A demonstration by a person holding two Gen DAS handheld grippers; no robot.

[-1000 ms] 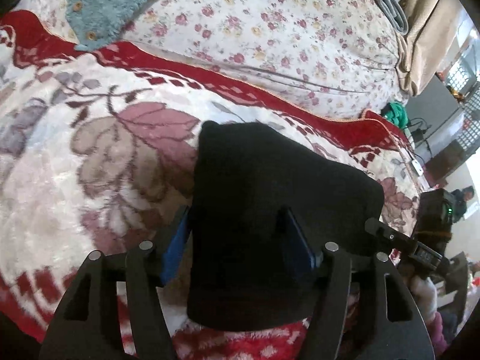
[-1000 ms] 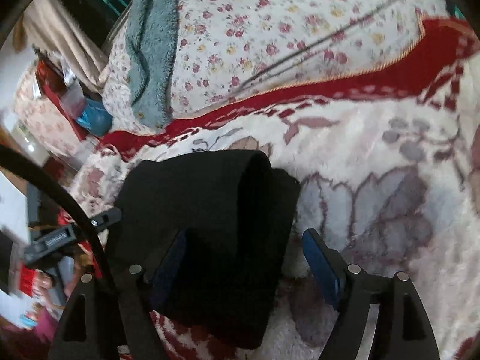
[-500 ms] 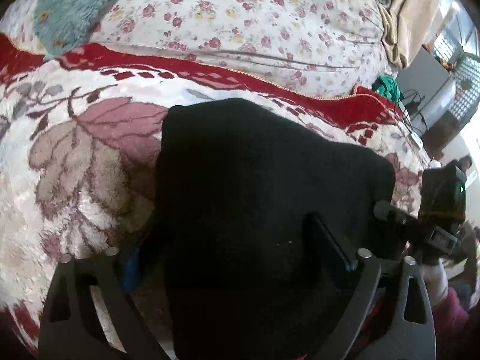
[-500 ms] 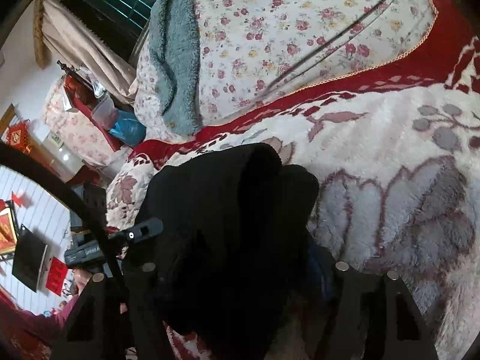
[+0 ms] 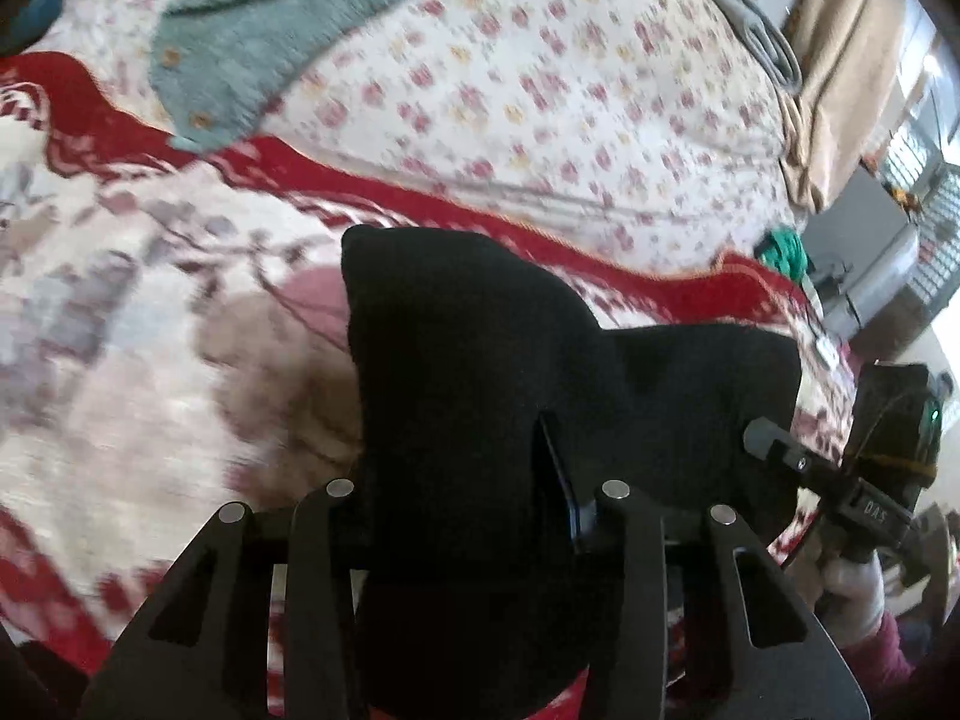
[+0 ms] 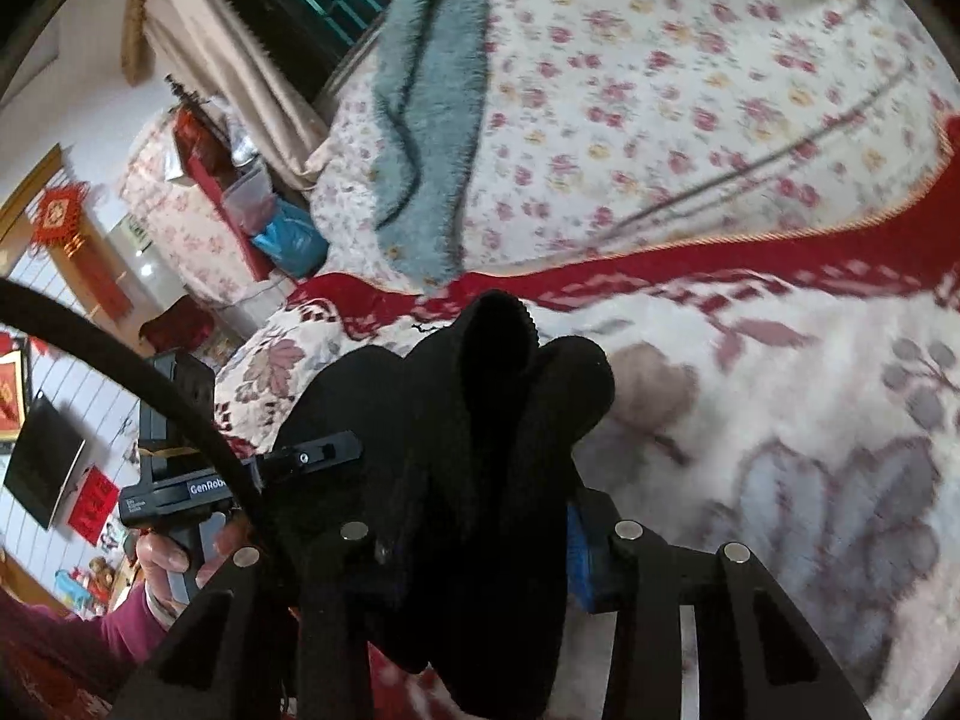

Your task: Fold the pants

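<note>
**Black pants clamped by both grippers above the bed**

A red-bordered floral blanket (image 5: 120,360) is spread across the bed, with a flowered quilt (image 5: 540,90) at 12 o'clock. The folded black pants (image 5: 480,390) are bunched at centre. The left gripper (image 5: 456,498) and right gripper (image 6: 480,534) are each closed on the fabric.
</note>
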